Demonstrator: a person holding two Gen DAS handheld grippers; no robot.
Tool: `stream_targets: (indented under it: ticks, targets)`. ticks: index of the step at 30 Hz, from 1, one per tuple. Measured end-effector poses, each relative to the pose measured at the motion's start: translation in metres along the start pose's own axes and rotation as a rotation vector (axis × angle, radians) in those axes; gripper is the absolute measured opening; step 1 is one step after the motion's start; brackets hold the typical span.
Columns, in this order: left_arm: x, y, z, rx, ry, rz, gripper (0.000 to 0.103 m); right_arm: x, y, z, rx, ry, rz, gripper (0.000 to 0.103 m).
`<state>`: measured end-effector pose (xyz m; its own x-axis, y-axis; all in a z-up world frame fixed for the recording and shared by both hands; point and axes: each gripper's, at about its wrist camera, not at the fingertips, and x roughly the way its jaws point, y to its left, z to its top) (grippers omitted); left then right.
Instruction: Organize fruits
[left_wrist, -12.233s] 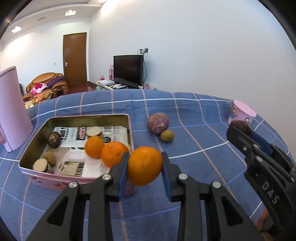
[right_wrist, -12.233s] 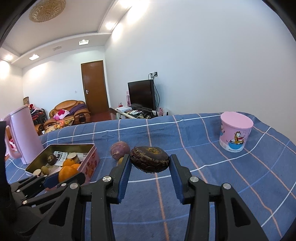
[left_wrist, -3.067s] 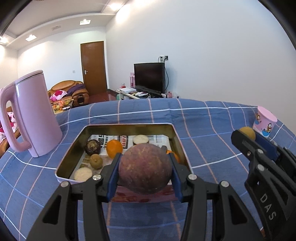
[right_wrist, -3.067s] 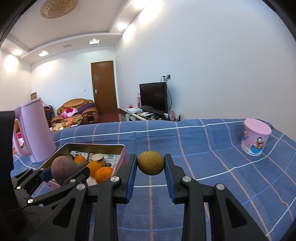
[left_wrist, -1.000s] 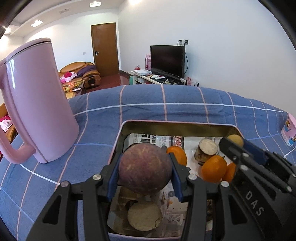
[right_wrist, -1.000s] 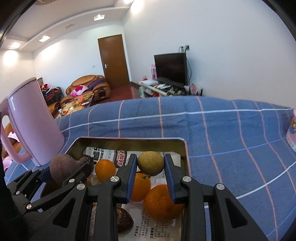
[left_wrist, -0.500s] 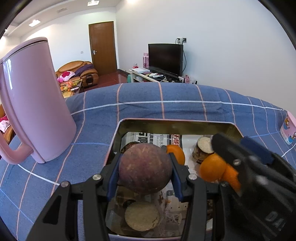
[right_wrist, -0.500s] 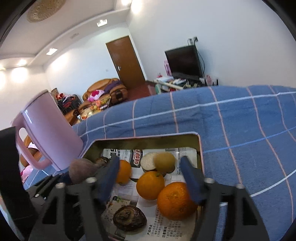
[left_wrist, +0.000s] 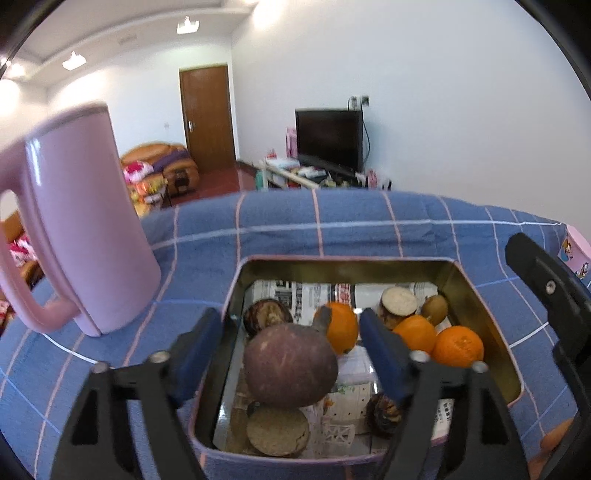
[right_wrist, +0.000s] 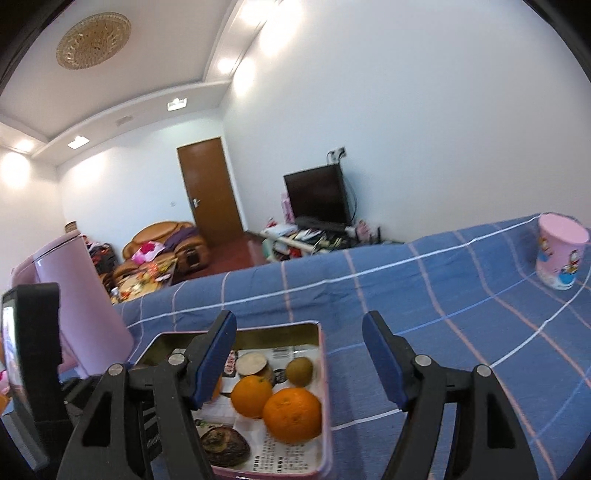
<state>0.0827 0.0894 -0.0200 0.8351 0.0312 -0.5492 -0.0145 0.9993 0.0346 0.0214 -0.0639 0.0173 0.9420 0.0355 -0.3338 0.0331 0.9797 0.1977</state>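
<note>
A pink-sided tin box (left_wrist: 487, 325) lined with newspaper stands on the blue checked cloth. It holds several oranges (left_wrist: 458, 345), a kiwi (left_wrist: 435, 308), dark fruits and cut pieces. My left gripper (left_wrist: 290, 347) is open above the box's left half. A round purple fruit (left_wrist: 290, 365) sits between its spread fingers, apart from both pads. My right gripper (right_wrist: 299, 356) is open and empty above the box (right_wrist: 323, 373). The kiwi (right_wrist: 300, 371) lies in the box by an orange (right_wrist: 291, 413).
A tall pink kettle (left_wrist: 77, 229) stands close to the box's left side. A pink cartoon cup (right_wrist: 559, 256) stands far right on the cloth. The right gripper's body (left_wrist: 554, 295) is at the right of the left wrist view. A TV and sofa are beyond the table.
My left gripper has opened and let go of the purple fruit over the box. My right gripper, which dropped the kiwi into the box half a second ago, has lifted and drawn back.
</note>
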Motion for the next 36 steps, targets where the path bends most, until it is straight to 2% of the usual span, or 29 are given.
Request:
stream_targets:
  ticks: [3, 5, 8, 19, 27, 36]
  targets:
    - [-0.014, -0.004, -0.001, 0.019, -0.072, 0.023, 0.102, -0.009, 0.000, 0.000, -0.009, -0.028, -0.019, 0.076]
    - [-0.024, -0.005, -0.003, 0.022, -0.123, 0.042, 0.103, -0.016, -0.001, 0.000, -0.012, -0.054, -0.031, 0.080]
    - [-0.031, -0.003, -0.004, 0.013, -0.150, 0.044, 0.103, -0.024, -0.003, -0.001, -0.015, -0.072, -0.034, 0.080]
    - [-0.049, 0.006, -0.013, -0.054, -0.166, 0.068, 0.103, -0.041, -0.009, -0.004, 0.003, -0.092, -0.020, 0.081]
    - [-0.067, 0.003, -0.023, -0.043, -0.209, 0.086, 0.103, -0.052, -0.007, -0.006, -0.019, -0.122, -0.019, 0.081]
    - [-0.071, 0.003, -0.025, -0.051, -0.218, 0.093, 0.103, -0.056, -0.007, -0.008, -0.027, -0.121, -0.018, 0.081]
